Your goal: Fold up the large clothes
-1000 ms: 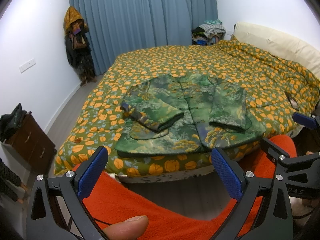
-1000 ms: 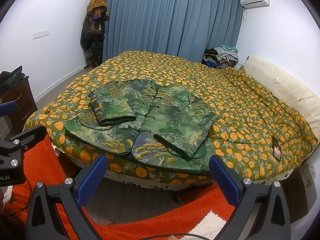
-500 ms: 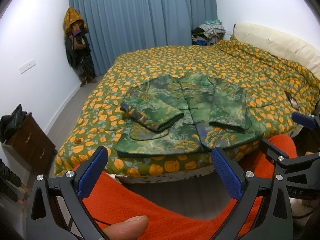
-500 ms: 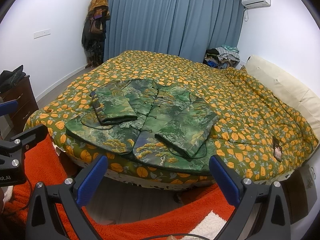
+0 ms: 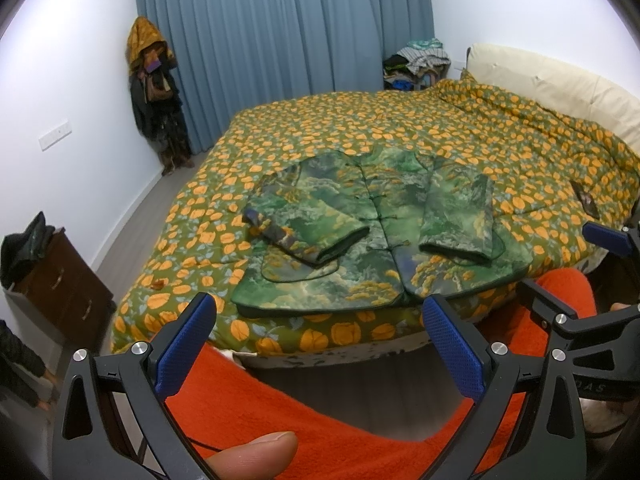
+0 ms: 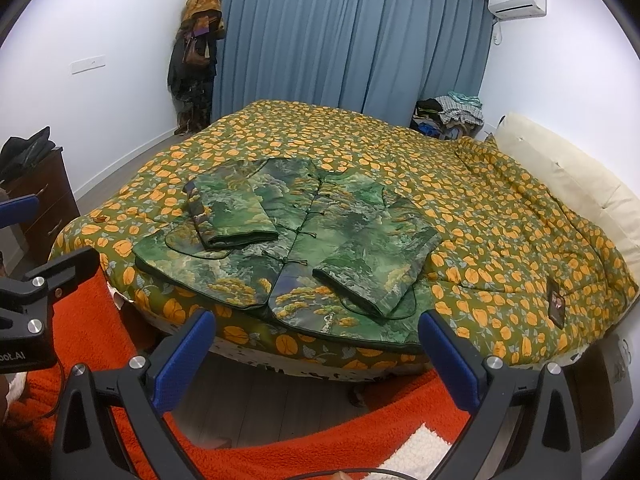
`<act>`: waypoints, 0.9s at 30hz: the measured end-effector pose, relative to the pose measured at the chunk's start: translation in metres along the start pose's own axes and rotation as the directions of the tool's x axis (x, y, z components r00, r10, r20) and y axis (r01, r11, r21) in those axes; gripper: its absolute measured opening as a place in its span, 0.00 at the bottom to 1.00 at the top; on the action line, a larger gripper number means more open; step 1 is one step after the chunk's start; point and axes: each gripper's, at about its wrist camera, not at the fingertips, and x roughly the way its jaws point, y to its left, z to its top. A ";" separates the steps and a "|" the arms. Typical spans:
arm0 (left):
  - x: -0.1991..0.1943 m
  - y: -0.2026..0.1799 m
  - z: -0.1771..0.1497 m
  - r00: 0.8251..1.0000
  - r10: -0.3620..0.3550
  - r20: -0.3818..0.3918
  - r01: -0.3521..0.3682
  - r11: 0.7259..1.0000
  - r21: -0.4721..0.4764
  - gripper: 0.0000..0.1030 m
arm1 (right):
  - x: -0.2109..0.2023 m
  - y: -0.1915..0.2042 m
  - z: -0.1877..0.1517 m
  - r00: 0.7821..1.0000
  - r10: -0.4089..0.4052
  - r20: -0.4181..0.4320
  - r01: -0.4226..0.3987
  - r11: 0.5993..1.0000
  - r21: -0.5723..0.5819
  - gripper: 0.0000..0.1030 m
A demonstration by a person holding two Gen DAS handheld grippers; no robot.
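- Two views logged; left wrist first.
- Left gripper (image 5: 318,326): blue textured pads on black arms, spread wide, holding nothing, hovering off the near bed edge over orange shaggy rug (image 5: 304,412).
- Thumb tip (image 5: 256,454) at bottom edge, rest of hand cut off.
- Jacket (image 5: 372,236): green printed, quilted-looking, lying flat on the bedspread (image 5: 360,132) near the front edge, knot buttons down the middle, both sleeves folded inward across the body.
- Right gripper (image 5: 608,236) only partly in frame at right; one blue pad visible.
- Small dark object (image 5: 586,202) on the spread at right, too small to identify.
- Right wrist view: right gripper (image 6: 316,338) fingers likewise wide apart, empty, short of the bed.
- Jacket (image 6: 296,240) near the front-left bed edge, hem rounded, dark piping.
- Left gripper (image 6: 24,276) cut off at left edge.
- Curtain (image 6: 352,36) blue, pleated; clothes heap (image 6: 448,114) in corner, contents indistinct.
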 end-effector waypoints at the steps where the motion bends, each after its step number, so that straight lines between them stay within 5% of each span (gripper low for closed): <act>1: 0.000 0.000 0.000 1.000 0.000 0.001 0.000 1.000 0.000 0.99 | 0.000 0.001 0.000 1.000 0.000 0.000 0.000 1.000 0.000 1.00; 27: 0.000 0.003 0.003 1.000 0.002 0.004 -0.002 1.000 0.003 0.99 | 0.000 0.001 -0.002 1.000 0.009 -0.004 -0.009 1.000 -0.003 1.00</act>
